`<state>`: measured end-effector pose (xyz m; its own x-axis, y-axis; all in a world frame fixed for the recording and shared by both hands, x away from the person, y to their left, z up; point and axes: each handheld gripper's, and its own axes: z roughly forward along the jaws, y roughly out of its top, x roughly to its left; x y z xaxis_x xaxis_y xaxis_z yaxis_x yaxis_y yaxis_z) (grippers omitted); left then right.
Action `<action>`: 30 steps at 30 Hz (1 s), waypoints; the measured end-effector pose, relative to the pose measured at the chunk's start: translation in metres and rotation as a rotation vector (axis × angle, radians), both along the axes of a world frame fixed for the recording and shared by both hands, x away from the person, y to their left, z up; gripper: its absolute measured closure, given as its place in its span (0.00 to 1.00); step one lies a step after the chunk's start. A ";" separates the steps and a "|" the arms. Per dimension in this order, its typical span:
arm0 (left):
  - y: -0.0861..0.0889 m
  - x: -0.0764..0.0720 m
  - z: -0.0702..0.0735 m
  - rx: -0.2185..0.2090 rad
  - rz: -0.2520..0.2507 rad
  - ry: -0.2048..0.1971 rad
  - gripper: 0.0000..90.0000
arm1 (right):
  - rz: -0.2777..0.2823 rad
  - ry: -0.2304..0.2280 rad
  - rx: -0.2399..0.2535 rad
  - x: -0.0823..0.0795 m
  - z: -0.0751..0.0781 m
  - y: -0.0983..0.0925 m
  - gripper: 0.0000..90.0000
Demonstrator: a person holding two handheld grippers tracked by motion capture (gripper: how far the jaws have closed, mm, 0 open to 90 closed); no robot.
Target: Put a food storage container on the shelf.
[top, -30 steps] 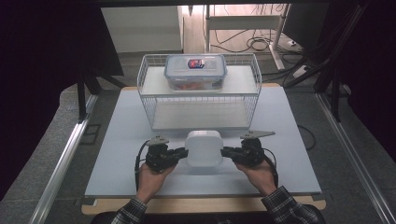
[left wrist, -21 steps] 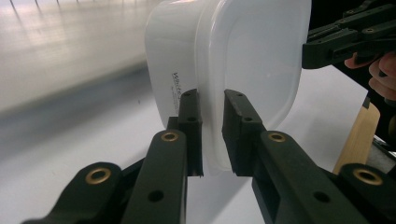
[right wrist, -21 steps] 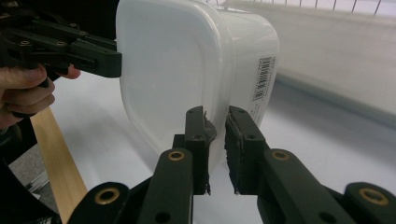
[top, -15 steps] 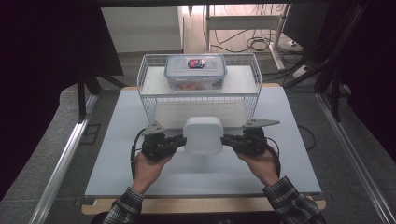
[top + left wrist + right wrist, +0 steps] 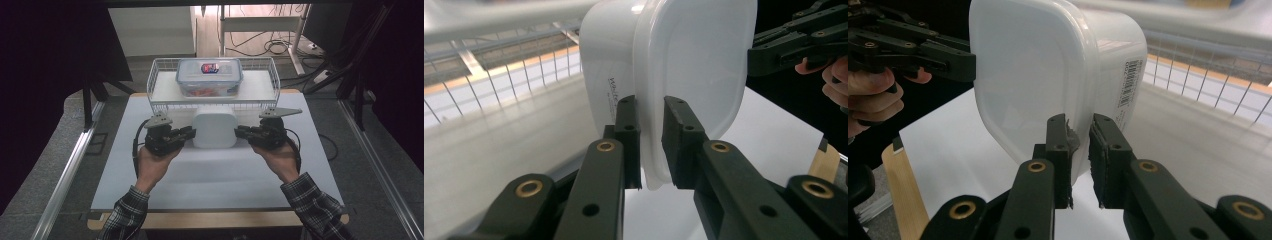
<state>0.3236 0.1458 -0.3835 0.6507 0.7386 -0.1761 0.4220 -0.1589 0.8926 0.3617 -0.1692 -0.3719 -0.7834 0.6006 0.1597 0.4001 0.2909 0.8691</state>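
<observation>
A white plastic container (image 5: 215, 127) with a lid hangs between both grippers, just in front of the wire rack (image 5: 161, 76) and partly under its upper shelf. My left gripper (image 5: 190, 134) is shut on the lid's rim at the container's left side; in the left gripper view the jaws (image 5: 651, 105) pinch that rim of the container (image 5: 684, 60). My right gripper (image 5: 239, 132) is shut on the rim at the opposite side, and in the right gripper view (image 5: 1080, 122) it clamps the edge of the container (image 5: 1038, 65).
A clear container with a blue lid (image 5: 209, 75) sits on the rack's top shelf. The rack stands at the far edge of the white table mat (image 5: 215, 175). Dark screens flank the table, and cables lie on the floor behind.
Both grippers have carried the white container away from the person, from the middle of the mat up to the front of the rack.
</observation>
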 end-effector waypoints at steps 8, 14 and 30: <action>0.003 0.005 0.027 -0.010 0.010 -0.037 0.87 | 0.004 -0.036 0.021 0.008 0.026 0.003 0.88; 0.006 0.011 0.046 -0.019 0.015 -0.065 0.87 | 0.006 -0.067 0.022 0.013 0.047 0.006 0.88; 0.016 0.033 0.102 -0.007 0.031 -0.120 0.87 | -0.005 -0.112 0.064 0.037 0.101 0.016 0.88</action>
<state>0.3563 0.1620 -0.2811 0.6440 0.7580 -0.1035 0.3167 -0.1410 0.9380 0.3989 -0.1528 -0.2709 -0.7954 0.5961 0.1096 0.3012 0.2318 0.9250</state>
